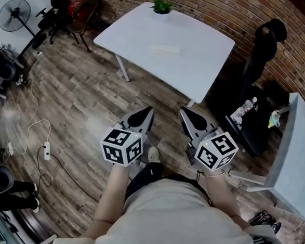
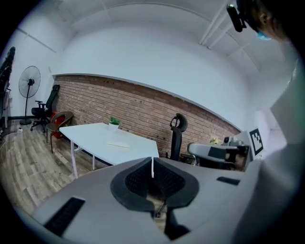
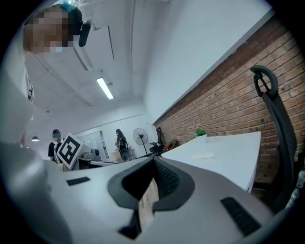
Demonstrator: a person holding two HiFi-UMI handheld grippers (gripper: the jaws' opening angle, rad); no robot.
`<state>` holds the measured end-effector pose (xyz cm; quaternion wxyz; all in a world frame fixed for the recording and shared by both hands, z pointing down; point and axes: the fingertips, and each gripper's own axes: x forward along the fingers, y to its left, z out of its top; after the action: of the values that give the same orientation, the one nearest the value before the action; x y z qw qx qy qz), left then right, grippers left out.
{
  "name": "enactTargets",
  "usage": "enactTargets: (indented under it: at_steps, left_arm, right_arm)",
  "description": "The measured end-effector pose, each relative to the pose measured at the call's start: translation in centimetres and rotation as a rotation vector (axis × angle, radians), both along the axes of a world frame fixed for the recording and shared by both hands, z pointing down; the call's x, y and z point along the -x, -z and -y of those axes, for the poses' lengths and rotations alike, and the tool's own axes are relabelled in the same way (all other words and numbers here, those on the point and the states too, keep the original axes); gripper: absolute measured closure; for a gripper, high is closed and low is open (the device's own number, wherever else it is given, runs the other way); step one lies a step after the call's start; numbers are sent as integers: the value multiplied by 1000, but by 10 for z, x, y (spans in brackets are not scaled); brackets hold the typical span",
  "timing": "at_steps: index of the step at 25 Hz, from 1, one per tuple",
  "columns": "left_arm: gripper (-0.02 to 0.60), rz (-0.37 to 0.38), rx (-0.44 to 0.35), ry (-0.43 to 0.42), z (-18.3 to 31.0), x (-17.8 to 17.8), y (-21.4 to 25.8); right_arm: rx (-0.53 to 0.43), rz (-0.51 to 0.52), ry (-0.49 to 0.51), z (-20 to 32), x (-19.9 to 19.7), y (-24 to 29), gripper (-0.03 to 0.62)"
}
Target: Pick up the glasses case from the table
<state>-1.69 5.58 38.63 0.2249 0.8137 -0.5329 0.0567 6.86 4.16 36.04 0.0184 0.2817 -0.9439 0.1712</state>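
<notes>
The glasses case (image 1: 165,49) is a flat white oblong lying near the middle of the white table (image 1: 209,60), far ahead of both grippers. It also shows as a pale slab in the left gripper view (image 2: 118,144) and the right gripper view (image 3: 202,155). My left gripper (image 1: 149,111) and right gripper (image 1: 183,111) hang side by side over the wooden floor, well short of the table. Each is shut with nothing between its jaws, as seen in the left gripper view (image 2: 152,160) and the right gripper view (image 3: 153,160).
A small potted plant (image 1: 161,7) stands at the table's far edge. A black office chair (image 1: 265,46) is to the table's right, and a second white table (image 1: 296,150) beyond it. A fan (image 1: 14,15), chairs (image 1: 82,9) and a power strip with cables (image 1: 47,150) lie left.
</notes>
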Motion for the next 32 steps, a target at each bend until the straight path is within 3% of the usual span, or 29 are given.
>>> enactTargets:
  at_steps: [8,16,23,32]
  left_arm:
    - [569,-60,3,-43,71,60,0]
    - [569,-136,22,-78,103,66,-10]
    - [569,-143,42,-59,130,70,-21]
    - [569,-107,51,18,201,110,-23]
  right_arm:
    - [-22,-30,-35,63,66,5,594]
    - [25,-116,-48,86,78,-17,594]
    - [12,-133,-15,123,94,-24,594]
    - [-3,-145,85,211,132,-30,594]
